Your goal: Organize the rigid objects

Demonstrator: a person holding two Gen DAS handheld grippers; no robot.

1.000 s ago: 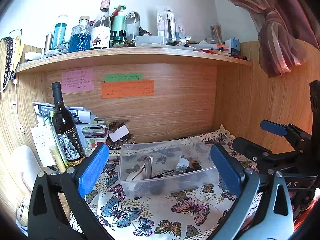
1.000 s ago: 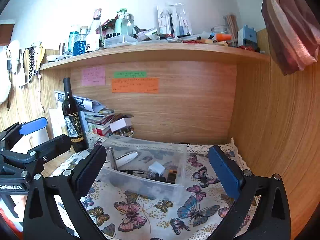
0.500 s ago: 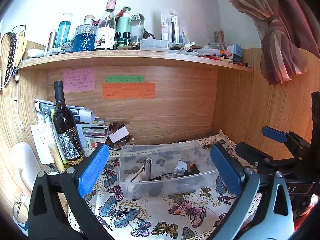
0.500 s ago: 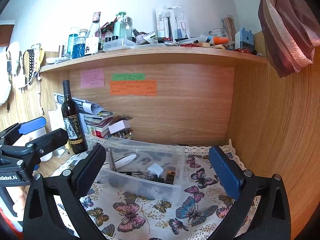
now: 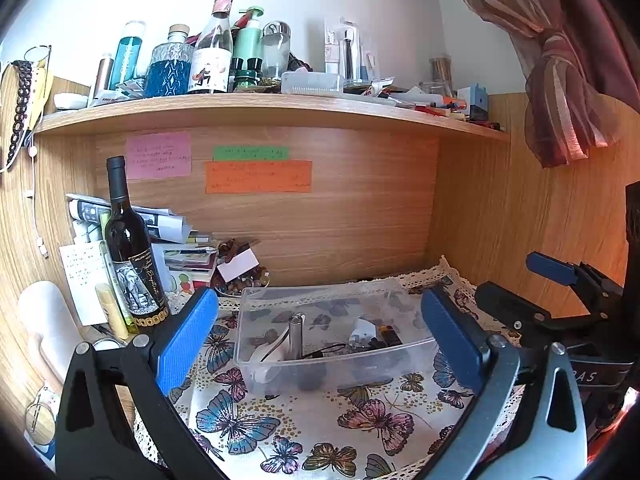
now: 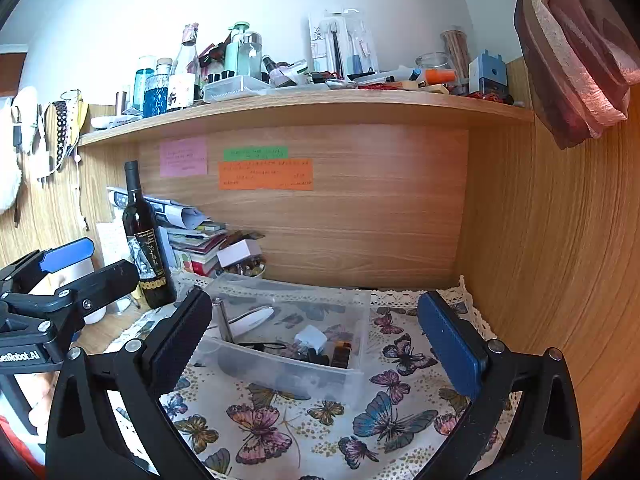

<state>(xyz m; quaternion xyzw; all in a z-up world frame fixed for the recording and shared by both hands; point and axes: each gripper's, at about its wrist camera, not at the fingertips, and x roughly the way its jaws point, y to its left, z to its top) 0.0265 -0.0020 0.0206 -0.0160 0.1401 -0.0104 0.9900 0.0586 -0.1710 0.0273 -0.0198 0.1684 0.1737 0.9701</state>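
Observation:
A clear plastic bin [image 5: 416,354] sits on a butterfly-print cloth [image 5: 312,424] in a wooden desk nook. Inside it are a metal cylinder [image 5: 295,336], a white charger plug [image 5: 360,330], a white oblong item [image 6: 250,316], a black cable and small dark items. It also shows in the right wrist view [image 6: 352,376]. My left gripper [image 5: 320,344] is open and empty, held back from the bin. My right gripper [image 6: 316,344] is open and empty, also in front of the bin. Each gripper appears at the edge of the other's view.
A dark wine bottle [image 5: 132,256] stands left of the bin, before stacked papers and books [image 5: 188,252] and a bowl of small items [image 5: 240,280]. A shelf [image 5: 260,106] overhead carries several bottles and clutter. A wooden side wall [image 6: 560,260] closes the right.
Both grippers have drawn back and risen slightly; the bin sits lower and farther in both views. Both stay open and empty.

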